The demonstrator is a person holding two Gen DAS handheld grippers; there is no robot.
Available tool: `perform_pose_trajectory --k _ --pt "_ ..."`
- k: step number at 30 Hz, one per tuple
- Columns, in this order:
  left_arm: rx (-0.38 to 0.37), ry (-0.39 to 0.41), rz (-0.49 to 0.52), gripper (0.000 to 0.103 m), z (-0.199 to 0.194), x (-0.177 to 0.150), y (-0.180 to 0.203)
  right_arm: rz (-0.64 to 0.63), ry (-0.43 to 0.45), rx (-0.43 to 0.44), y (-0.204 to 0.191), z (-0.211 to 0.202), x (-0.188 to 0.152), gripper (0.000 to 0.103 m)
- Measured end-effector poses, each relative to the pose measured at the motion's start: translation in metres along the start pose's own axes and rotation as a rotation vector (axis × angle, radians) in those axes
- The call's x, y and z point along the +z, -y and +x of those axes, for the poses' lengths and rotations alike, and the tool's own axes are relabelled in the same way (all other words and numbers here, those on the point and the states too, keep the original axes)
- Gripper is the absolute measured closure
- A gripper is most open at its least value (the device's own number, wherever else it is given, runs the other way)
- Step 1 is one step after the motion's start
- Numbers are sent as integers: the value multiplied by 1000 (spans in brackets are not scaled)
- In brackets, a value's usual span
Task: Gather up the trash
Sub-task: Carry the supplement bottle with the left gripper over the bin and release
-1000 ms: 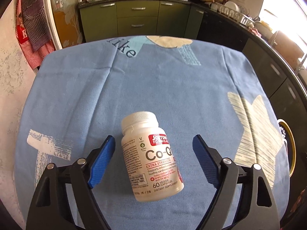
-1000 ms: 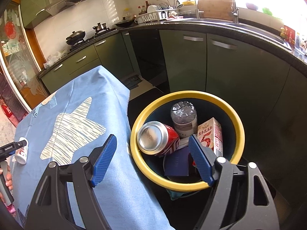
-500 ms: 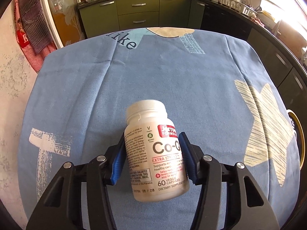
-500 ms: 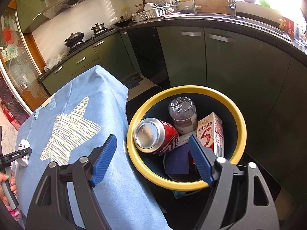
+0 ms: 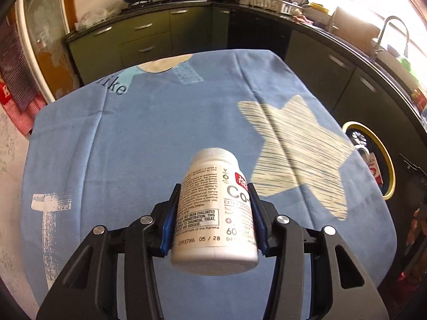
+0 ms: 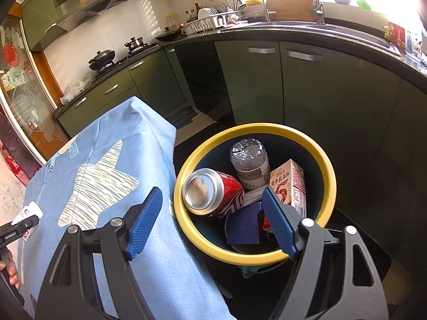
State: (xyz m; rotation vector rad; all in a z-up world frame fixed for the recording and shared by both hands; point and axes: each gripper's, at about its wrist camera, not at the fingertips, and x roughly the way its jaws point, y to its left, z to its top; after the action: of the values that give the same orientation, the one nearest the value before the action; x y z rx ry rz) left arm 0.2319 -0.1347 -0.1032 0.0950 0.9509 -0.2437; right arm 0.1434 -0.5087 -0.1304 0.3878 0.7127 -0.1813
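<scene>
Item: white supplement bottle (image 5: 213,213), which you are holding in the left claw (image 5: 213,218); the jaws have just been closing, and the blue pads (image 5: 168,221) are now pressing its two sides at mid-body, cap pointing to 12 o'clock, base hanging clear above the blue-clothed table (image 5: 133,138). Destination: yellow-rimmed bin (image 5: 384,157), sitting at 3 o'clock off the table's edge, already containing a red can (image 6: 213,192), a clear plastic bottle (image 6: 249,165) and a carton (image 6: 288,186). The right claw (image 6: 210,221) is hovering wide open and empty over that bin. Handling, as judged: keep squeezing firmly, since the smooth label may slip; carry level toward 3 o'clock, and release only once you are above the rim.
</scene>
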Motion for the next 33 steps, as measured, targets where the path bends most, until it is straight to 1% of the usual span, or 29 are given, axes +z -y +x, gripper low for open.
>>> perform_pose_trajectory --k 7,11,16,19,22,26,29,31,33 --pt "-99 41 111 56 -28 3 56 29 14 0 14 -4 1 30" --pt "-173 49 209 56 -41 7 102 56 36 -9 28 -11 3 30" --pt "-273 34 324 56 -40 15 165 95 75 -44 55 -27 5 30" --pt "-342 15 390 56 -31 21 210 116 91 -66 71 -34 5 30" --pt "-399 -17 435 56 -16 26 253 146 103 -83 90 -40 5 30" --pt "-444 -70 469 56 13 31 306 182 109 -107 113 -46 4 30" --pt "-435 -86 470 56 39 40 335 207 118 -121 129 -52 2 30" --pt "-416 -91 464 56 56 45 350 222 122 -132 138 -55 1 30" --pt "-424 -109 455 56 70 48 360 232 123 -140 143 -57 -1 30"
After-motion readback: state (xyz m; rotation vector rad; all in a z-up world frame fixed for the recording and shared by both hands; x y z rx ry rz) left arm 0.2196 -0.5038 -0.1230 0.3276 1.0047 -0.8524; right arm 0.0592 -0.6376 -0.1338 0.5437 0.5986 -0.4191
